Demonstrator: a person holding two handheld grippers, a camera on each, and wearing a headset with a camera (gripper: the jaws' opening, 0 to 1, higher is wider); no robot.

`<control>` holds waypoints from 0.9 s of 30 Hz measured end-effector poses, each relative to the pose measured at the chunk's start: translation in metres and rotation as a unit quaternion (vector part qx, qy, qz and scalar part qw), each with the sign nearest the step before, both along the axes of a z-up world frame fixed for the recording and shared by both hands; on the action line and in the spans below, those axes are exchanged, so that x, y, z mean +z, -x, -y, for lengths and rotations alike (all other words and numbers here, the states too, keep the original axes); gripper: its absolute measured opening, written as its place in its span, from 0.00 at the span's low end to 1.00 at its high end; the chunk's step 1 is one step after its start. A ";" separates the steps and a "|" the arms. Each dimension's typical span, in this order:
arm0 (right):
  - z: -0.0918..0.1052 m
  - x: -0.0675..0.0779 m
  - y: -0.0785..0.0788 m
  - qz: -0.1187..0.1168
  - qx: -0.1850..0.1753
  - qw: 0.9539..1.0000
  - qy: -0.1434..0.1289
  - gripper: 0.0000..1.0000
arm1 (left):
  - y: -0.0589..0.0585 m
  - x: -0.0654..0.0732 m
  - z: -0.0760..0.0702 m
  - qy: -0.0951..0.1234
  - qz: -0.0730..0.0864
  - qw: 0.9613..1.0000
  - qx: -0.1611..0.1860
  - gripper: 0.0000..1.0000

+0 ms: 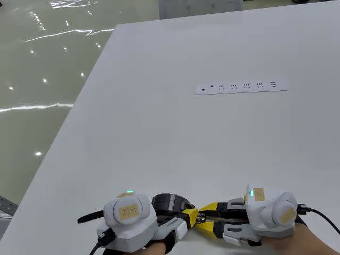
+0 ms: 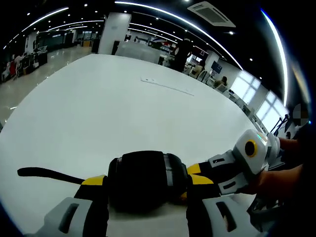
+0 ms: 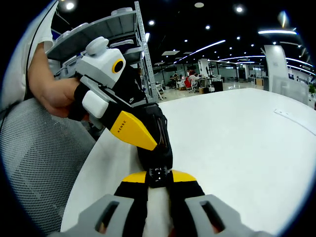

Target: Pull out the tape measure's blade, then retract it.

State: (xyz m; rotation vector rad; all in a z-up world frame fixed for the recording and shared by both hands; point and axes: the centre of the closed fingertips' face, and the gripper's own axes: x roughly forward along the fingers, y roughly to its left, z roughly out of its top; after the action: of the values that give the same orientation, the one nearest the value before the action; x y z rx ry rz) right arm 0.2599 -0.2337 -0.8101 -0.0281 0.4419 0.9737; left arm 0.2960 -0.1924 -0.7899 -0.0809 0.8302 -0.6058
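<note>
We log left gripper (image 2: 146, 181) fingers clamped on tape measure (image 2: 143, 168), table (image 1: 212, 138) 6 o'clock; right gripper (image 3: 158, 177) fingers pinching blade tip (image 3: 157, 172).

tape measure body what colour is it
Black; the rounded tape measure case shows best in the left gripper view.

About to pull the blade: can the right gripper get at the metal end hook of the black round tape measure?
Likely yes: the right gripper looks shut on the metal end hook, nothing between, while the left gripper holds the black round tape measure.
</note>
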 end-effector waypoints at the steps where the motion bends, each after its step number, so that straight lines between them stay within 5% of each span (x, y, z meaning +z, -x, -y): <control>1: 0.000 0.000 0.001 -0.001 0.000 1.000 0.000 0.16 | 0.000 0.000 0.000 0.000 0.000 1.000 -0.001 0.61; 7: 0.004 0.001 0.007 -0.010 0.001 1.000 0.008 0.18 | 0.001 0.002 -0.002 0.009 -0.002 1.000 -0.003 0.61; 19: 0.015 0.013 0.012 -0.017 -0.017 1.000 0.011 0.23 | 0.010 0.004 -0.004 -0.002 0.002 0.997 -0.075 0.59; 21: 0.018 0.013 0.013 -0.025 -0.022 0.999 0.009 0.24 | 0.007 0.006 -0.006 -0.015 0.016 0.996 -0.092 0.59; 27: 0.025 0.017 0.016 -0.037 -0.036 0.999 0.007 0.29 | 0.008 0.009 -0.009 -0.009 0.010 0.994 -0.111 0.60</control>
State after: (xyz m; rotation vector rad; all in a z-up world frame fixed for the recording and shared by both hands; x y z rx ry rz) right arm 0.2436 -0.2588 -0.7931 0.0112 0.5142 0.9031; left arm 0.2879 -0.1832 -0.7806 0.0339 0.8307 -0.8072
